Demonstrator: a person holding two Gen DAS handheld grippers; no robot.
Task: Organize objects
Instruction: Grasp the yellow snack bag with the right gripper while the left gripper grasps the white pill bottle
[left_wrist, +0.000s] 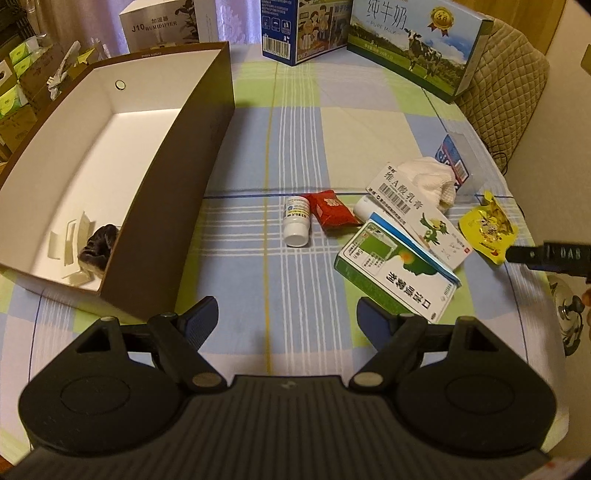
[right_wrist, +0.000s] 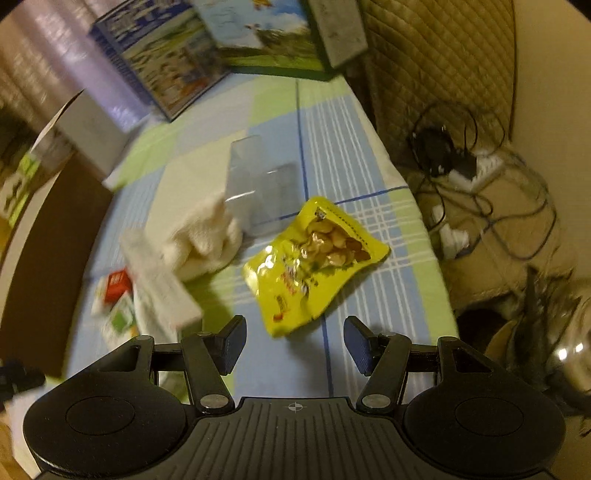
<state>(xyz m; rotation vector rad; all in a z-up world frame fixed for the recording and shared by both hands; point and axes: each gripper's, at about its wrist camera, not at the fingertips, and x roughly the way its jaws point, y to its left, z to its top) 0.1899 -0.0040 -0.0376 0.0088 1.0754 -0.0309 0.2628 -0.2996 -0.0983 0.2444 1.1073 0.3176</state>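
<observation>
A brown box (left_wrist: 173, 192) with a white inside stands at the left of the checked tablecloth; a dark cloth (left_wrist: 99, 246) and white card pieces lie in its near corner. Loose on the cloth are a white pill bottle (left_wrist: 296, 220), a red packet (left_wrist: 332, 212), a green-and-white medicine box (left_wrist: 395, 275), a long white carton (left_wrist: 417, 214), a white towel (left_wrist: 430, 181) and a yellow snack bag (left_wrist: 487, 227). My left gripper (left_wrist: 284, 325) hangs open above bare cloth near the box. My right gripper (right_wrist: 293, 345) is open just short of the yellow snack bag (right_wrist: 310, 258), nothing between its fingers.
Milk cartons (left_wrist: 417, 40) and a blue carton (left_wrist: 291, 29) stand along the far edge, a humidifier box (left_wrist: 162, 24) behind the brown box. A clear plastic stand (right_wrist: 262, 184) is beside the towel (right_wrist: 201, 236). The table's right edge drops to tangled cables (right_wrist: 461, 162).
</observation>
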